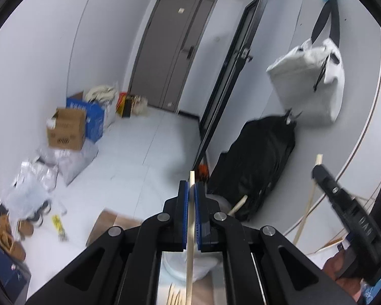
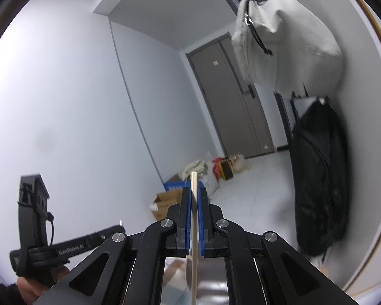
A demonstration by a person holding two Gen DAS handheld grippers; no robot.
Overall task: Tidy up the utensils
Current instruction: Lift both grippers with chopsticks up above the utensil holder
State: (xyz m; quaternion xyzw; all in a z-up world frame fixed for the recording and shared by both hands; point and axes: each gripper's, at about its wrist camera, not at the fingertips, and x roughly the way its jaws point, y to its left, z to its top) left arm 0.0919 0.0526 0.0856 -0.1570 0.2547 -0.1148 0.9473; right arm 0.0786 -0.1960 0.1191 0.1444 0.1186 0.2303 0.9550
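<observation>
In the left wrist view my left gripper is shut on a thin pale wooden chopstick, whose tip pokes out just past the blue pads. Several more chopstick tips show at the bottom edge below it. At the right of that view, my right gripper holds a second chopstick that hangs down from it. In the right wrist view my right gripper is shut on that chopstick. The left gripper is at the lower left there, held by a hand.
A white bag and a black bag hang on the wall to the right. A grey door stands at the far end. Cardboard boxes, plastic bags and shoes line the floor's left side. A wooden table corner sits below.
</observation>
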